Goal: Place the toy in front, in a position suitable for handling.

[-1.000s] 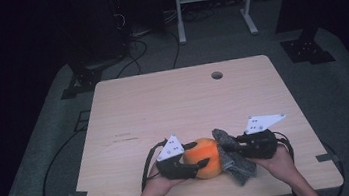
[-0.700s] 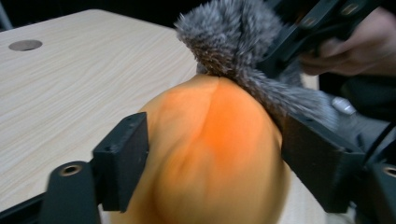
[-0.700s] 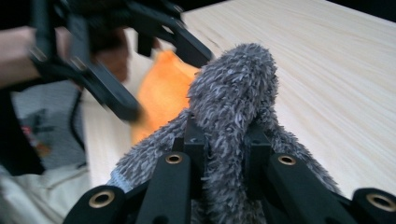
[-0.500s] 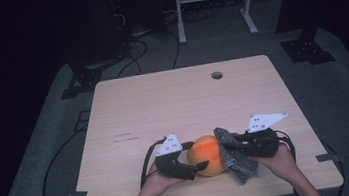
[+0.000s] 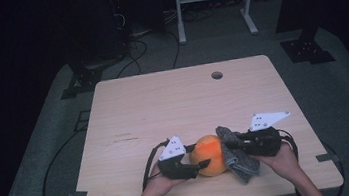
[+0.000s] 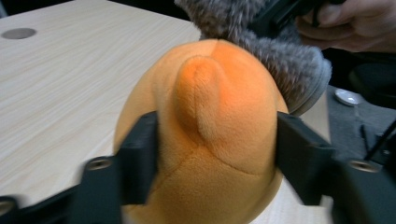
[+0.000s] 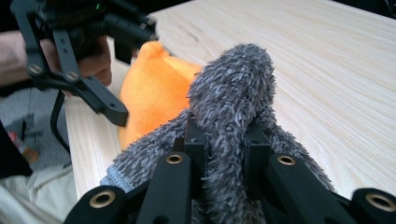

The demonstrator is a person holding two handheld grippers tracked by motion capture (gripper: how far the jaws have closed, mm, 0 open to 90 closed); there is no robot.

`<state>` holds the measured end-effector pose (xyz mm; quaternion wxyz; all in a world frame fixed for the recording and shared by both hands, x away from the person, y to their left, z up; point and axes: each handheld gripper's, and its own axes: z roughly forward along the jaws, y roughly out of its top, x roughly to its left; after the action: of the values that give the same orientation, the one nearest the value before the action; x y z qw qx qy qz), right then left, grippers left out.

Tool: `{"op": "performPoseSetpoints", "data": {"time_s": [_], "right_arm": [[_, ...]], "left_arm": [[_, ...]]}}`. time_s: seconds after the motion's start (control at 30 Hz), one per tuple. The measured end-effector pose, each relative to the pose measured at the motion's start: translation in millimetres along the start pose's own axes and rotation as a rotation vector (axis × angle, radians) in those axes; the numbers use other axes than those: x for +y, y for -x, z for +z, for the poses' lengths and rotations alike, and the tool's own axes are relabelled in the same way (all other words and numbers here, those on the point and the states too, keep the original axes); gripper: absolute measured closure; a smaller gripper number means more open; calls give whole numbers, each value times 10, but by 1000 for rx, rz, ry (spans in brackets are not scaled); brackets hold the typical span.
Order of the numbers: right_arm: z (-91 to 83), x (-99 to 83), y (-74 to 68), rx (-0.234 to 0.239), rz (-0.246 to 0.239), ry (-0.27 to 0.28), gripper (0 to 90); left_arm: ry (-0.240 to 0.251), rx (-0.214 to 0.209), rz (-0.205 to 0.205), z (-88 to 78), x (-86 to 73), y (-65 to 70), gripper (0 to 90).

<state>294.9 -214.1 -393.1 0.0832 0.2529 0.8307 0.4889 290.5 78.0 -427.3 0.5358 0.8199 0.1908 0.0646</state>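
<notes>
An orange plush toy (image 5: 210, 154) lies near the table's front edge, with a fuzzy grey cloth (image 5: 241, 163) pressed against its right side. My left gripper (image 5: 199, 156) reaches in from the left. Its jaws have just been closing with the plush between them. In the left gripper view both pads dent the plush (image 6: 210, 140) at its sides, and the grey cloth (image 6: 280, 56) shows behind it. My right gripper (image 5: 229, 145) is shut on a bunched fold of the cloth (image 7: 233, 88). The plush (image 7: 149, 88) and the left gripper (image 7: 126, 79) lie beyond that fold.
The wooden table (image 5: 163, 104) has a round cable hole (image 5: 216, 75) near its far edge. Black cables (image 5: 51, 173) trail over the grey floor on the left. A white frame's legs (image 5: 182, 31) stand behind the table.
The left gripper's jaws stood wider and a little off the plush half a second ago; now they press on it again. The right gripper and the cloth have stayed put.
</notes>
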Motion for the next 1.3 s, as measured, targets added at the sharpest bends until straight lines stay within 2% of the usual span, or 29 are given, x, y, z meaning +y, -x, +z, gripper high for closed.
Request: {"op": "performPoseSetpoints", "data": {"time_s": [0.03, 0.07, 0.1, 0.17, 0.2, 0.23, 0.27, 0.3, 0.33, 0.37, 0.43, 0.5, 0.53, 0.57, 0.6, 0.63, 0.67, 0.77, 0.83, 0.87, 0.9, 0.97, 1.0, 1.07, 1.13, 1.17, 1.23, 1.27, 1.3], "right_arm": [[5, -1, -14, 2, -8, -7, 761], [5, -3, -16, 4, -13, -10, 759], [3, -8, -6, 11, -9, -9, 759], [-1, -19, 20, 19, 0, -7, 760], [-1, -19, 20, 19, 0, -7, 760], [0, 1, -9, 24, -10, -4, 760], [0, 1, -9, 24, -10, -4, 760], [20, 45, -92, 34, -26, 6, 759], [33, 65, -125, 52, -29, 17, 758], [56, 92, -170, 71, -38, 25, 757], [83, 143, -244, 56, -68, 34, 756], [72, 153, -212, 63, -55, 55, 757], [81, 136, -177, 54, -43, 55, 757], [109, 108, -131, 48, -26, 38, 758], [109, 108, -131, 48, -26, 38, 758], [199, 13, -41, 32, -1, -9, 759], [225, -23, -9, 32, 19, -14, 759], [192, -20, 2, 0, 9, -23, 758], [199, -30, 2, 1, 15, -15, 757], [199, -30, 2, 1, 15, -15, 757], [212, -22, -21, 2, 22, -1, 755], [219, 3, -73, 30, 31, 29, 756], [233, 31, -130, 44, 14, 34, 755], [279, 82, -244, 39, -37, 32, 755], [283, 90, -241, 30, -47, 25, 756], [274, 78, -208, 25, -33, 24, 756], [247, 26, -98, 9, -1, 9, 755], [239, -5, -44, 8, 23, 4, 755], [237, -30, -6, 16, 44, -3, 755]], "left_arm": [[0, 0, 0, 0, 0, 0, 258], [7, -28, -20, -1, 0, -22, 194], [17, -98, -68, -4, -6, -78, 148], [3, -56, -57, 15, -10, -80, 144], [3, -56, -57, 15, -10, -80, 160], [-21, -17, -46, 52, -23, -61, 202], [-21, -17, -46, 52, -23, -61, 251], [-2, 33, 2, 37, -19, -12, 311], [6, 52, 20, 23, -3, 9, 345], [23, 63, 17, 5, 16, 22, 376], [45, 91, 40, -48, 46, 40, 400], [62, 115, 38, -98, 70, 38, 408], [62, 115, 38, -98, 70, 38, 407], [24, 104, 34, -87, 57, 18, 398], [24, 104, 34, -87, 57, 18, 380], [18, 72, 2, -59, 16, -16, 344], [21, 49, -18, -58, 16, -38, 313], [20, 9, -51, -68, 27, -101, 235], [11, 65, -22, -48, -7, -89, 314], [11, 65, -22, -48, -7, -89, 348], [24, 100, -46, -42, -28, -99, 376], [36, 112, -86, -37, -37, -123, 390], [40, 117, -97, -32, -39, -130, 392], [38, 117, -98, -39, -43, -133, 393], [36, 107, -98, -67, -54, -138, 403], [36, 107, -98, -67, -54, -138, 406], [27, 76, -89, -69, -60, -124, 407], [27, 76, -89, -69, -60, -124, 406], [24, 57, -91, -55, -60, -116, 396]]}}
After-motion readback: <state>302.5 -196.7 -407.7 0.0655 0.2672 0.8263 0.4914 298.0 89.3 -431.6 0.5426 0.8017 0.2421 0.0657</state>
